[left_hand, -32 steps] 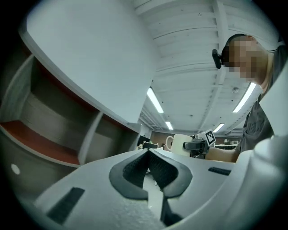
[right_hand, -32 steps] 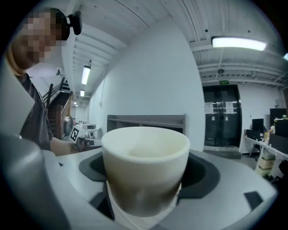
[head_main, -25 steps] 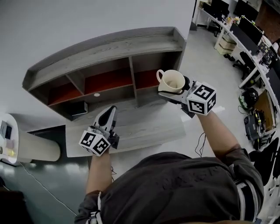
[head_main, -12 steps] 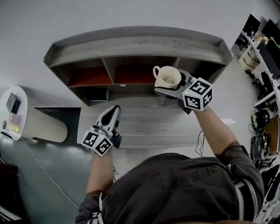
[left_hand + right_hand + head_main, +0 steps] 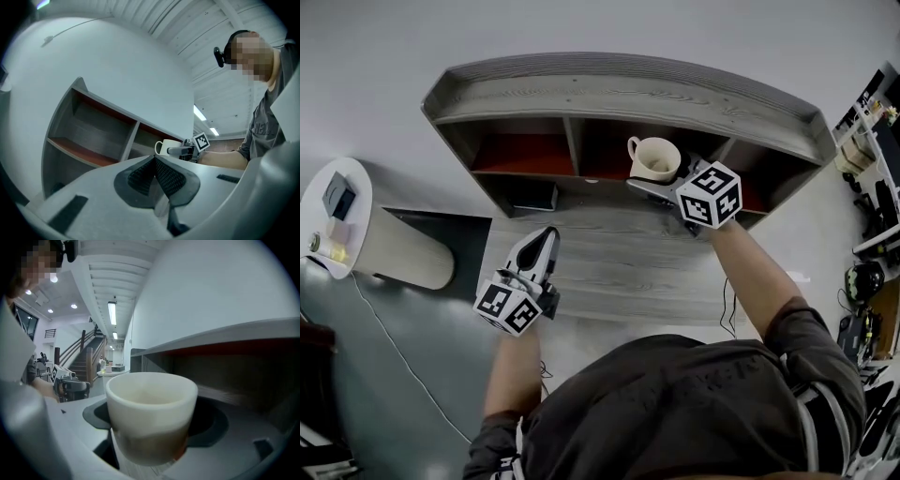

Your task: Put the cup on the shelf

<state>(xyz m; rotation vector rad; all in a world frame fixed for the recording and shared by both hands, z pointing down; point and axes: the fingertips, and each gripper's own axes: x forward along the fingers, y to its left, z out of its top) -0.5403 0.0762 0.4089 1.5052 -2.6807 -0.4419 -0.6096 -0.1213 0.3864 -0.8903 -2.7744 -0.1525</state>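
Right claw [image 5: 651, 180]: jaws stand wide and are clamped on the cup [image 5: 654, 157], one dark pad on each side of its lower body. I note the grip sits low, with the upper half of the cup clear above the jaws.

Cup condition: plain cream ceramic with no print that I can see. It has a thick rounded rim, and its walls taper slightly toward the base. It is upright, mouth up, and the inside looks empty and clean. The handle [image 5: 631, 147] is a small loop that points to the left in the head view, away from the claw's marker cube.

Cup location: held in the air above the desk [image 5: 609, 267], at the mouth of the middle bay of the shelf [image 5: 628, 92] and toward that bay's right end. The head view is steep, so I cannot tell whether the cup has crossed the front edge of the bay. In the right gripper view the top board of the shelf runs above and to the right of the rim, and the bay behind it is dark with a red band.

Left claw [image 5: 546, 236]: jaws are closed together with nothing between them. It hangs over the front left part of the desk, pointing toward the shelf, well apart from the cup.
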